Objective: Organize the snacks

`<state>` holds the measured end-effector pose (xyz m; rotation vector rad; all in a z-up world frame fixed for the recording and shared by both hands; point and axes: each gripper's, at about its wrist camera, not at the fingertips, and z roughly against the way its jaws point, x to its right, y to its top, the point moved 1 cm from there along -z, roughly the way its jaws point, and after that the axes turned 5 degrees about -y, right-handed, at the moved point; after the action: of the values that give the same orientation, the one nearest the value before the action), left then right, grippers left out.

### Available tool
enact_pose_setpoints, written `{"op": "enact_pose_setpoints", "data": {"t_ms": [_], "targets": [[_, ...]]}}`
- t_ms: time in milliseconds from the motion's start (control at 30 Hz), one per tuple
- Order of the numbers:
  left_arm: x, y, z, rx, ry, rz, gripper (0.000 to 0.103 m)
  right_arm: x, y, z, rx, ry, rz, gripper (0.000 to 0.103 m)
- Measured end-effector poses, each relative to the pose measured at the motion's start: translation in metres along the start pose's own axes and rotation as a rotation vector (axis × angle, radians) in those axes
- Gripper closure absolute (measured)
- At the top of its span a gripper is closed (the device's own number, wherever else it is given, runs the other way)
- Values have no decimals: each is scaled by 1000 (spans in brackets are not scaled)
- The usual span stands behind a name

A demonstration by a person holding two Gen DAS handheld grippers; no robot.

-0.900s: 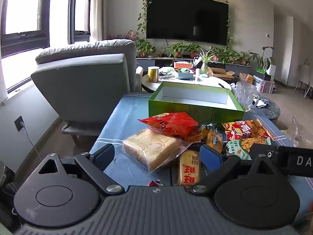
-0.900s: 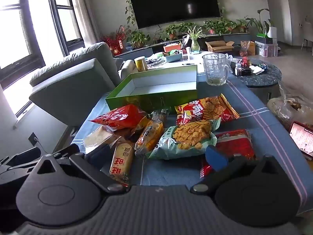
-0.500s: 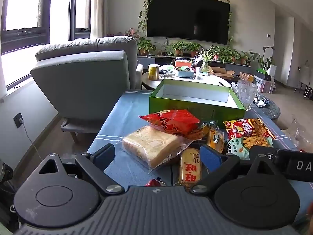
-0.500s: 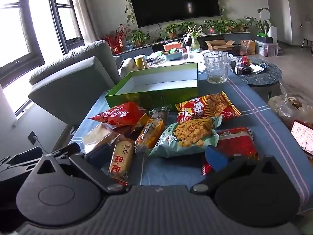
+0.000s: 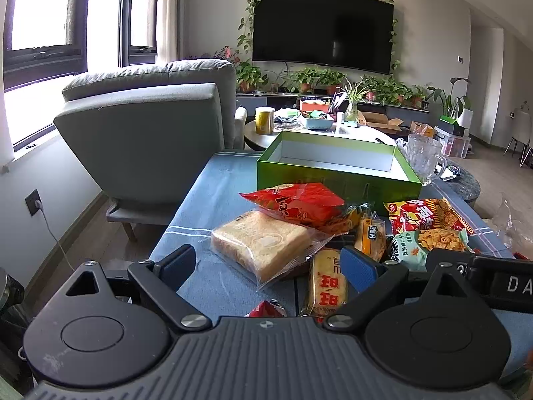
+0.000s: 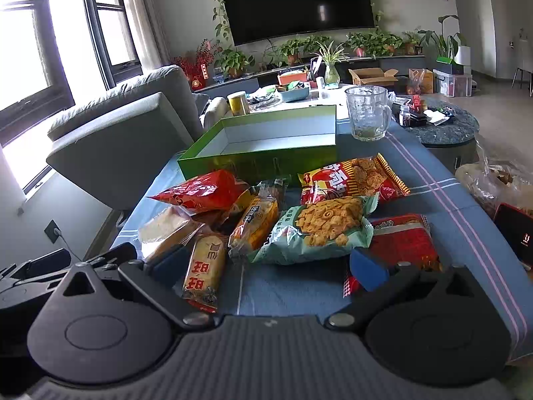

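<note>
Clear-wrapped bread [image 5: 263,243] lies straight ahead of the left gripper [image 5: 269,268], nearer than the right gripper [image 6: 266,265]; both spread wide, empty.

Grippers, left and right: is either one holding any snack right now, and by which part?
Neither. The left gripper and right gripper are both open, empty, above the snack pile.

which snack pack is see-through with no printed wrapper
The bread pack: slices show through clear plastic at the pile's left edge. Every other pack is printed in colour.
</note>
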<state>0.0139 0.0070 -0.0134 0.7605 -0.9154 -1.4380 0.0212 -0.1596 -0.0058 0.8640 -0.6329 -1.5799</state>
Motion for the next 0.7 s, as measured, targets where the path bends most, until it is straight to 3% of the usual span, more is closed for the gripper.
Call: {"op": "enact_pose_setpoints", "data": {"t_ms": [700], "targets": [[-2,-2,-1,-10,0,15,10,-1,-2,-1,-9,2,10,2]]}}
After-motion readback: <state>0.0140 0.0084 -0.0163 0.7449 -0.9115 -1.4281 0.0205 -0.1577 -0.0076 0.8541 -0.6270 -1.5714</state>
